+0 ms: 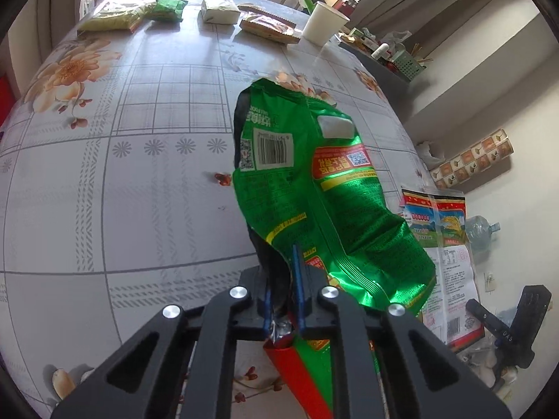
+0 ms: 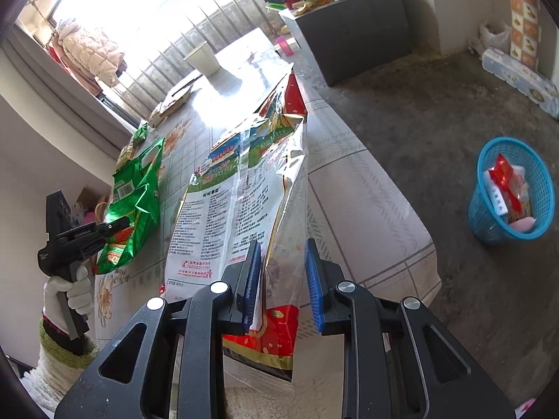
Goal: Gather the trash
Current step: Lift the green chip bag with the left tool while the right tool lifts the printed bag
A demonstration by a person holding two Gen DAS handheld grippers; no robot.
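My left gripper point(image 1: 281, 276) is shut on the lower corner of a crumpled green snack bag point(image 1: 314, 192), which stands up above the flowered tablecloth point(image 1: 104, 174). From the right wrist that green bag point(image 2: 136, 195) hangs from the left gripper point(image 2: 117, 225), held by a white-gloved hand point(image 2: 70, 293). My right gripper point(image 2: 282, 255) is shut on the bunched end of a large white and red rice bag point(image 2: 223, 209), which rises over the table's near edge. The same rice bag point(image 1: 443, 244) shows at the right of the left wrist view.
A blue mesh basket point(image 2: 510, 192) with wrappers in it stands on the floor at the right. A paper cup point(image 1: 323, 22) and several packets point(image 1: 218, 10) lie along the table's far edge. A grey cabinet point(image 2: 356, 31) stands beyond the table.
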